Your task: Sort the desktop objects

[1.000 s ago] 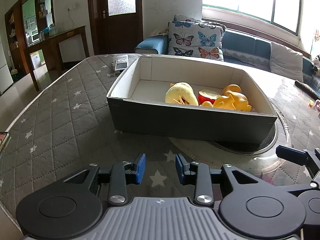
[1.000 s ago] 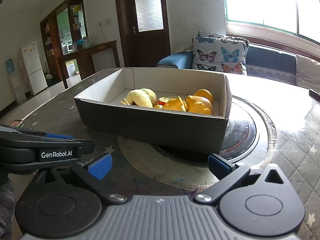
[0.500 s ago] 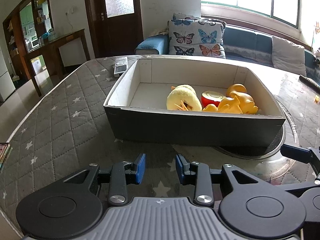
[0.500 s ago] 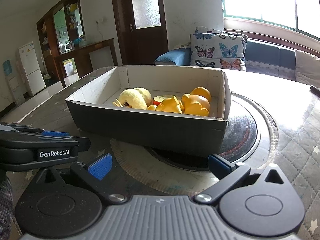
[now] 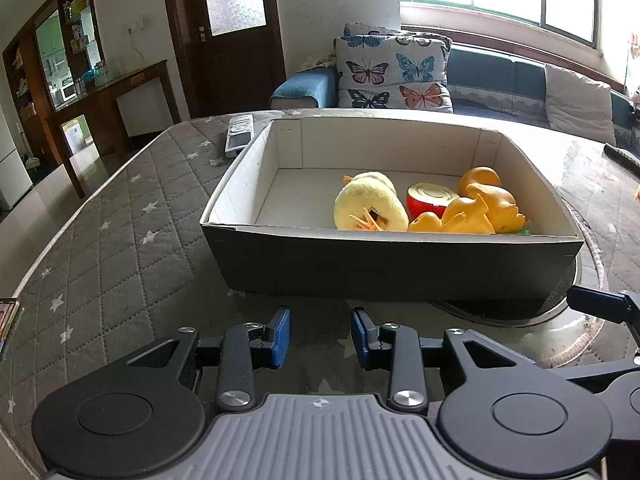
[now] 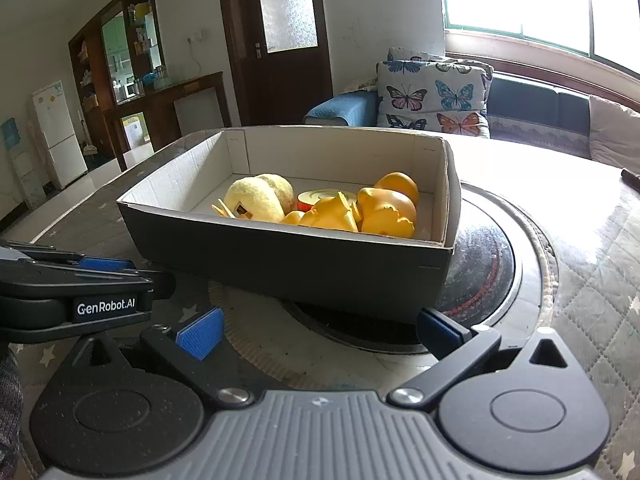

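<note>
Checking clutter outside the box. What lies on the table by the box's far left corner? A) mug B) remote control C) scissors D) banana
B: a silver remote control lies flat on the quilted table cover, just beyond the box wall.

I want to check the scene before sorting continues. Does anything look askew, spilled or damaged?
Nothing is spilled or visibly broken. One small oddity: the box sits partly over the round dark disc set in the table, not squarely on the quilted cover. The toys are crowded toward its right half; the left half is bare.
</note>
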Available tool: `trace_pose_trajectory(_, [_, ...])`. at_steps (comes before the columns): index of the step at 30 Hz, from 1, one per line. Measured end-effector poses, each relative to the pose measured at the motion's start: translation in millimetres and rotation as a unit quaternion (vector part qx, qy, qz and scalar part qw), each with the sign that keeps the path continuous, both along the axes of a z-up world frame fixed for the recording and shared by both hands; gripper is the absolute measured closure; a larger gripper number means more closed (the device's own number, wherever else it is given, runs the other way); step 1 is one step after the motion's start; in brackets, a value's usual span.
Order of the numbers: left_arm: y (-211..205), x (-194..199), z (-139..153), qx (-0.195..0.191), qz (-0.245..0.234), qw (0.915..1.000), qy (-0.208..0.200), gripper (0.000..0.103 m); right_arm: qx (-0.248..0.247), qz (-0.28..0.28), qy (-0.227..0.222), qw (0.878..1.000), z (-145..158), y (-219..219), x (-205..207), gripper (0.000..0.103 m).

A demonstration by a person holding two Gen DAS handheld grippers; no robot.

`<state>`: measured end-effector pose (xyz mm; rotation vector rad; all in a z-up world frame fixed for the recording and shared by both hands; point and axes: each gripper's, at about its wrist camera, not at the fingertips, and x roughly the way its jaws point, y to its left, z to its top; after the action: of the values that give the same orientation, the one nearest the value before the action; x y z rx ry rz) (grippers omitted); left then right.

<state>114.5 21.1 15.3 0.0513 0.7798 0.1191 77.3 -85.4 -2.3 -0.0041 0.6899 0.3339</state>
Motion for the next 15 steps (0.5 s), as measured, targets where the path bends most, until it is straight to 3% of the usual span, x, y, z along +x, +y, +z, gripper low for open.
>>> trace_pose_trajectory(15, [0.0, 8.7, 0.1, 0.006, -0.002, 1.0, 0.001, 0.068, -0.001, 0.002, 0.005, 1.0, -0.2, -0.3, 9.9, 0.0])
